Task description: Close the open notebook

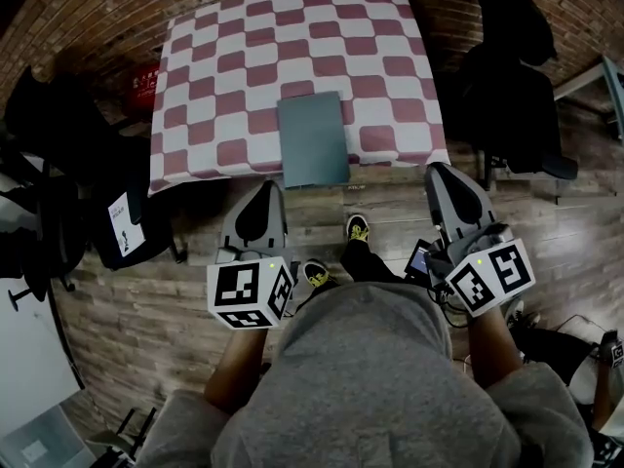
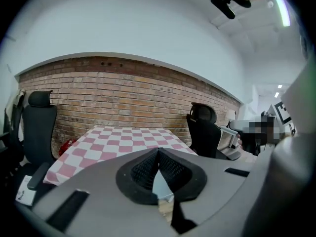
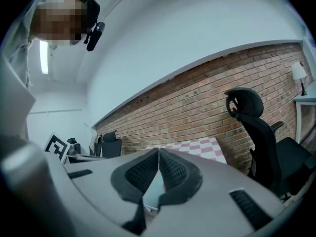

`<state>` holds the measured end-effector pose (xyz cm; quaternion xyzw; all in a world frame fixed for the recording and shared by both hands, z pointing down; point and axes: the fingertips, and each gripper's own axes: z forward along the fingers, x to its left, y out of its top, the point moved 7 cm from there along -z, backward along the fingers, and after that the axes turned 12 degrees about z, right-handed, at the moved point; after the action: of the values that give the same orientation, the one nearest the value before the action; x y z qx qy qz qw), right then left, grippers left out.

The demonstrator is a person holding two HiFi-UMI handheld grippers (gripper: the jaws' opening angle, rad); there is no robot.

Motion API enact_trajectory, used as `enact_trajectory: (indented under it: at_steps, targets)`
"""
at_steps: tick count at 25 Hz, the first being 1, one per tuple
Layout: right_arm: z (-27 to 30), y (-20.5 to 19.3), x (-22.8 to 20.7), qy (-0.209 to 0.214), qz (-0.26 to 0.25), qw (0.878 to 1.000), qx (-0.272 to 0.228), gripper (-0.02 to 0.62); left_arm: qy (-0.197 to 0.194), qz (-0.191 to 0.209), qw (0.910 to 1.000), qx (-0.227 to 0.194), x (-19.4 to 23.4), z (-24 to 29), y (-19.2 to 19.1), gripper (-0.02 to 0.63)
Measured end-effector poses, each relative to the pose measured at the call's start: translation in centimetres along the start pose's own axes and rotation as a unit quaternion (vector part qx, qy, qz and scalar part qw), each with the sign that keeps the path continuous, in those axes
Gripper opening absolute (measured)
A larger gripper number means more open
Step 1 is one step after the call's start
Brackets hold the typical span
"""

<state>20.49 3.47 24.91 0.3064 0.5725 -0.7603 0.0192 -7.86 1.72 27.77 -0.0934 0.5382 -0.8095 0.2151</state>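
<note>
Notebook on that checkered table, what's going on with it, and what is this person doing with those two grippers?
A person in a grey hoodie holds a two-jaw gripper in each hand. The grey-green notebook lies flat and closed at the near edge of the checkered table. The left gripper and the right gripper are both short of the table, over the wooden floor, with jaws together and nothing between them. Neither touches the notebook, so the closing looks done.

notebook [image 1: 313, 138] lies at near edge of table [image 1: 224, 86], chair [image 1: 517, 86] to r.
</note>
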Motion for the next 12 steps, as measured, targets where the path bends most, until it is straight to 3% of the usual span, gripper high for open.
enact_trajectory:
  at_steps: [12]
  targets:
    - [0.5, 0.3, 0.4, 0.01, -0.007, 1.0, 0.005, 0.028, 0.003, 0.004, 1.0, -0.007, -0.5, -0.2, 1.2, 0.011]
